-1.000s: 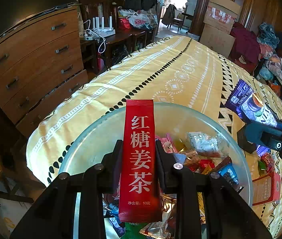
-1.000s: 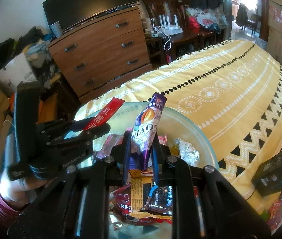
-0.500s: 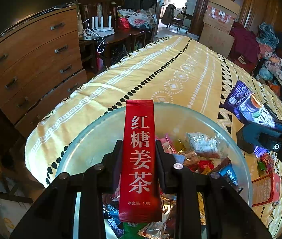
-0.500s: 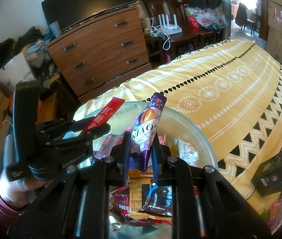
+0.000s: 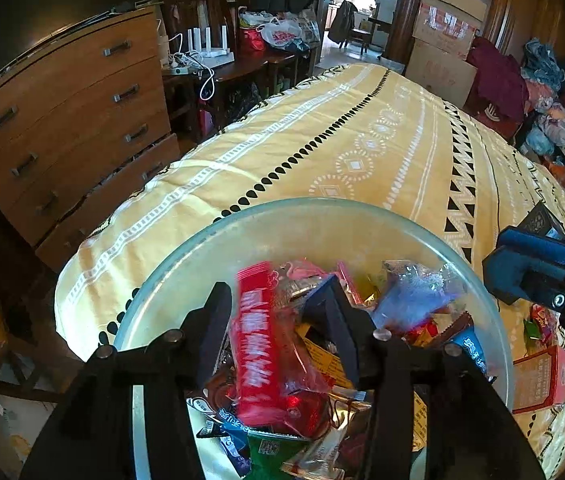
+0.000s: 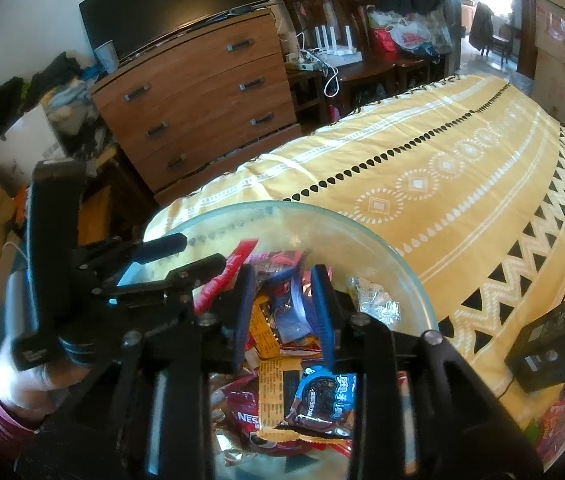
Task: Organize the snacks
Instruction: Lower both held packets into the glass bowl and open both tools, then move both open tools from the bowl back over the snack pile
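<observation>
A glass bowl (image 5: pixel 186 264) full of wrapped snacks stands on the yellow patterned cloth; it also shows in the right wrist view (image 6: pixel 362 236). My left gripper (image 5: pixel 278 300) is open above the bowl. The red ginger tea sachet (image 5: pixel 258 344), blurred, is loose between its fingers and dropping onto the pile; it shows red in the right wrist view (image 6: pixel 226 276). My right gripper (image 6: pixel 282 280) is open above the bowl. The purple snack packet (image 5: pixel 410 300), blurred, lies in the bowl on the right.
A black box (image 6: pixel 558 336) lies on the cloth right of the bowl. A red carton (image 5: pixel 538 380) and loose snacks lie at the right. A wooden chest of drawers (image 6: pixel 202 108) stands beyond the table's left end.
Both grippers opened. The red sachet slipped down from the left gripper and the purple packet fell from the right gripper into the bowl.
</observation>
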The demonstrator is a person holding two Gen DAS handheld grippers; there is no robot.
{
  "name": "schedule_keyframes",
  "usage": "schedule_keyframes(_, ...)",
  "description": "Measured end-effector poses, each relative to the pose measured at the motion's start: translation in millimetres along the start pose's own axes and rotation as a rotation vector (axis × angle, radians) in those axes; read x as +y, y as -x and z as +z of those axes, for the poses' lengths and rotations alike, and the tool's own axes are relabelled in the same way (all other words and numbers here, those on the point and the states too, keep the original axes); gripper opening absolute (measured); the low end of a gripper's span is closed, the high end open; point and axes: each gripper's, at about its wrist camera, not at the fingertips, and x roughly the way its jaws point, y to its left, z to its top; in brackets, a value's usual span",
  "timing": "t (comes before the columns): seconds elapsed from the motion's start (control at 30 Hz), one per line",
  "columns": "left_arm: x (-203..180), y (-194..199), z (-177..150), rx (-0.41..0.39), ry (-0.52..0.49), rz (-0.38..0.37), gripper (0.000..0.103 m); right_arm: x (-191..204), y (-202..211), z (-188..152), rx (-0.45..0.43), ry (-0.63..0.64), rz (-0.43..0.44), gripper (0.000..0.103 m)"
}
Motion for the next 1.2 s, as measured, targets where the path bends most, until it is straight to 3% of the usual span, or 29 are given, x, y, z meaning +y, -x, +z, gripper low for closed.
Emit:
schedule_keyframes(0.07, 0, 0, 0, -0.001, -0.001, 0.008, 0.061, -1, 0, -1, -0.002, -0.003, -0.003, 0.031)
schedule_keyframes(0.13, 2, -1, 0, -0.005, 0.002, 0.012, 0.065, -1, 0, 0, -0.003, -0.003, -0.008, 0.042)
schedule_keyframes(0.2, 2, -1, 0, -0.003, 0.009, 0.015, 0.071, 0, 0, 0, -0.01, -0.004, -0.018, 0.069)
schedule_keyframes(0.23, 4, -1, 0, -0.004, 0.01, 0.017, 0.074, 0, 1, 0, -0.014, -0.004, -0.025, 0.073)
schedule_keyframes(0.63, 5, 0, 0, -0.001, 0.009, 0.026, 0.076, -2, 2, -2, -0.016, -0.004, -0.035, 0.074)
schedule_keyframes(0.8, -1, 7, -4, -0.011, -0.001, 0.034, 0.076, -3, 9, -8, -0.038, -0.021, -0.04, 0.079)
schedule_keyframes(1.2, -45, 52, -24, -0.08, -0.067, 0.005, 0.076, 1, 66, -42, -0.128, -0.028, -0.081, 0.081)
